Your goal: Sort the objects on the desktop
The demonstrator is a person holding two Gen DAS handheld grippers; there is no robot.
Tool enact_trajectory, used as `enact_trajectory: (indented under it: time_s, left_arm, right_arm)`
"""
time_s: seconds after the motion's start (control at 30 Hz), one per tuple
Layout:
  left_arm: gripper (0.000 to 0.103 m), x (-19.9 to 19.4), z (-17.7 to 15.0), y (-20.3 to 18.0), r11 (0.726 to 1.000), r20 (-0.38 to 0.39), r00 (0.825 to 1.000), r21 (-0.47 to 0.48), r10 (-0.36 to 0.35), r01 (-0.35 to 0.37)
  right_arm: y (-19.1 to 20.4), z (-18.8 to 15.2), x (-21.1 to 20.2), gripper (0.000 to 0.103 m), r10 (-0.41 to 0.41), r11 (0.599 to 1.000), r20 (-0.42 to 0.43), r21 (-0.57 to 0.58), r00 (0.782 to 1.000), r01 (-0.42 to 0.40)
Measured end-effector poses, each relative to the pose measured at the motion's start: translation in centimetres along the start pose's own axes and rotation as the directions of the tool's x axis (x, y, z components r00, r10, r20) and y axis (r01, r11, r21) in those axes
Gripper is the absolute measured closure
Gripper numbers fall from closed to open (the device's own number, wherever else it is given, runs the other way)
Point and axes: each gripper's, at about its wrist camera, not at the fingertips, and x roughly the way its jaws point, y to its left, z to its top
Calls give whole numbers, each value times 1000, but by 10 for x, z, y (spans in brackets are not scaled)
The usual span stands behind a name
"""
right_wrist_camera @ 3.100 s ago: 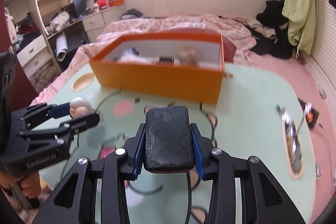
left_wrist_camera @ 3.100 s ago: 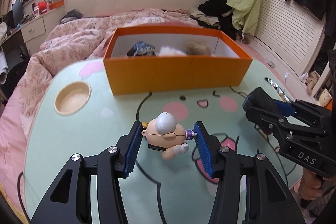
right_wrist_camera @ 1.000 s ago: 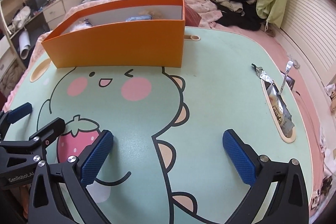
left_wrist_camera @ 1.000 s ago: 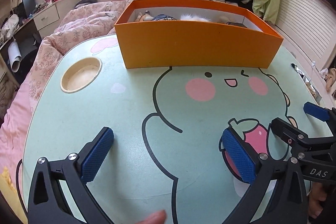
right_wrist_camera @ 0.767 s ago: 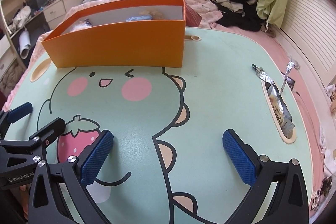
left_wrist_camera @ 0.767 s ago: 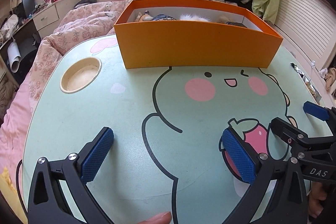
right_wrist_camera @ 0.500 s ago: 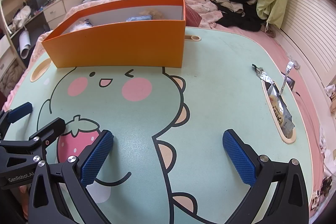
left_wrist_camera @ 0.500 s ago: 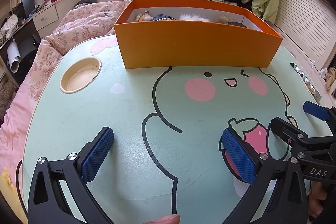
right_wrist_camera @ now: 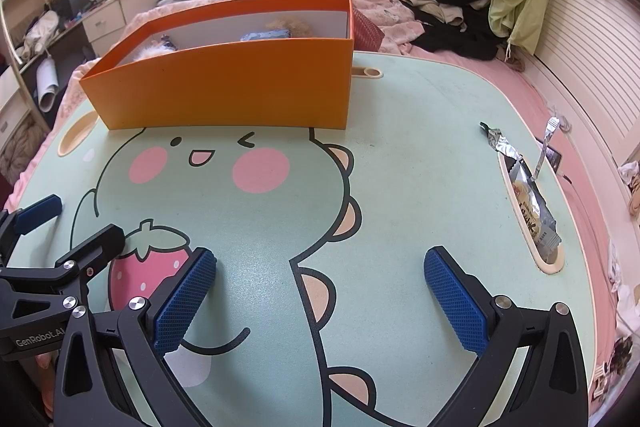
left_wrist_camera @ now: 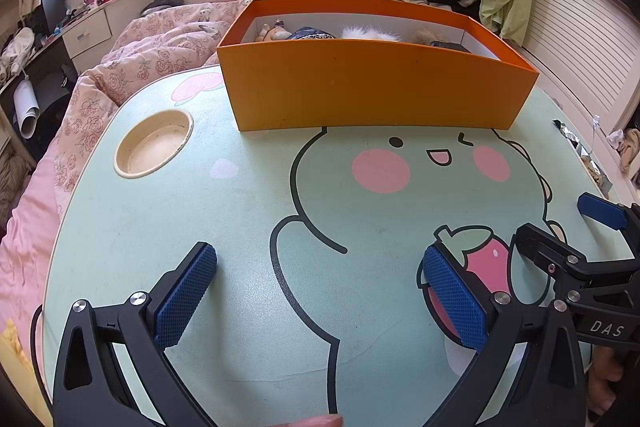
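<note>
An orange box (left_wrist_camera: 376, 95) stands at the far side of the green cartoon table (left_wrist_camera: 248, 227); it also shows in the right wrist view (right_wrist_camera: 224, 95). Inside it lie a small doll figure (left_wrist_camera: 274, 31), a white fluffy item (left_wrist_camera: 370, 33) and other small things, partly hidden by the front wall. My left gripper (left_wrist_camera: 320, 291) is open and empty above the table's near part. My right gripper (right_wrist_camera: 320, 291) is open and empty too. Each gripper shows in the other's view, the right one (left_wrist_camera: 560, 235) at the right edge and the left one (right_wrist_camera: 76, 227) at the left edge.
A round cup recess (left_wrist_camera: 154, 141) sits in the table at the left. A long slot at the right edge holds a foil snack packet (right_wrist_camera: 528, 195). A pink bed (left_wrist_camera: 152, 47) lies behind the table. A fingertip (left_wrist_camera: 316, 421) shows at the bottom edge.
Since 3.1 s ago both grippers have let go of the doll and the black case, opened, and drawn back from the box. Over the last second only the fingertip has crept right.
</note>
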Motion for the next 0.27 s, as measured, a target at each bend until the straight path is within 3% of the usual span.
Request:
enact_trajectory:
  time_s: [0.27]
  left_arm:
    - [0,-1,-1,-1,1000,0,1000,5,-4,4]
  right_arm:
    - [0,0,0,0,0,1000,0,0,1000,0]
